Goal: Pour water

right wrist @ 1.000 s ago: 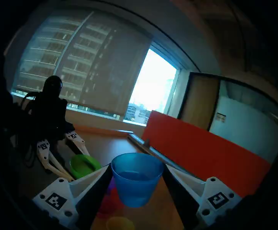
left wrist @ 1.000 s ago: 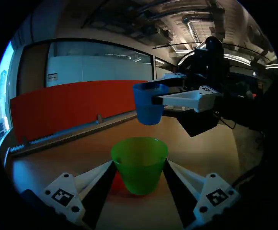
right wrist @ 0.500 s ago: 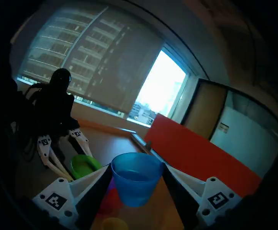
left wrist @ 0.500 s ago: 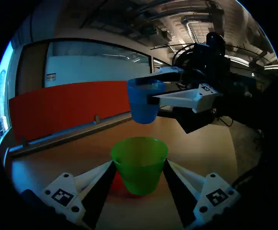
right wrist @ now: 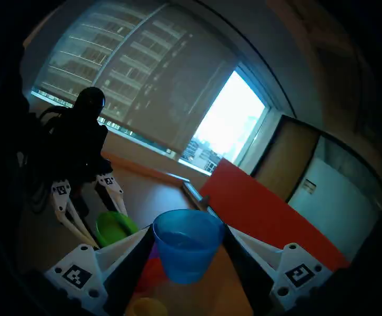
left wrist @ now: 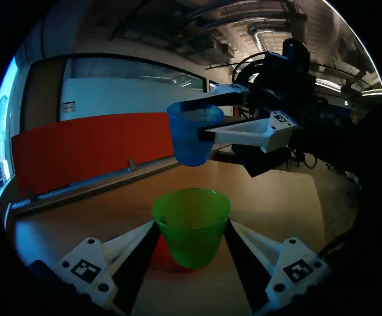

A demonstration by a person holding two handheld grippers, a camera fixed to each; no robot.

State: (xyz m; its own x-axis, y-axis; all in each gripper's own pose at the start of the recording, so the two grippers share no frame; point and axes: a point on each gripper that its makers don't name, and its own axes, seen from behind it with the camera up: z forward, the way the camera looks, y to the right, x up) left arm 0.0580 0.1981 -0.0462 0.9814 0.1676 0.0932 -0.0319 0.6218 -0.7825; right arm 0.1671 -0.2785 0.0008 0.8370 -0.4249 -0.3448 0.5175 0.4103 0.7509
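My left gripper (left wrist: pixel 191 234) is shut on a green cup (left wrist: pixel 191 225), held upright just above the wooden table (left wrist: pixel 275 195). Above and beyond it in the left gripper view, the right gripper (left wrist: pixel 207 117) holds a blue cup (left wrist: pixel 189 133), tilted slightly to the left. In the right gripper view my right gripper (right wrist: pixel 188 247) is shut on that blue cup (right wrist: pixel 187 252), with water inside it. Lower left there, the green cup (right wrist: pixel 114 226) sits between the left gripper's white fingers (right wrist: pixel 70 213).
A red cup (left wrist: pixel 161 249) lies on the table behind the green one. Purple, red and yellow cups (right wrist: pixel 148 304) stand below the blue cup. A red partition (left wrist: pixel 86 145) and a metal rail (left wrist: pixel 101 179) run along the table's far side. Windows (right wrist: pixel 222 126) lie beyond.
The right gripper has carried the blue cup left and slightly up, closer over the green cup, and it tilts more. The left gripper and green cup have stayed put.
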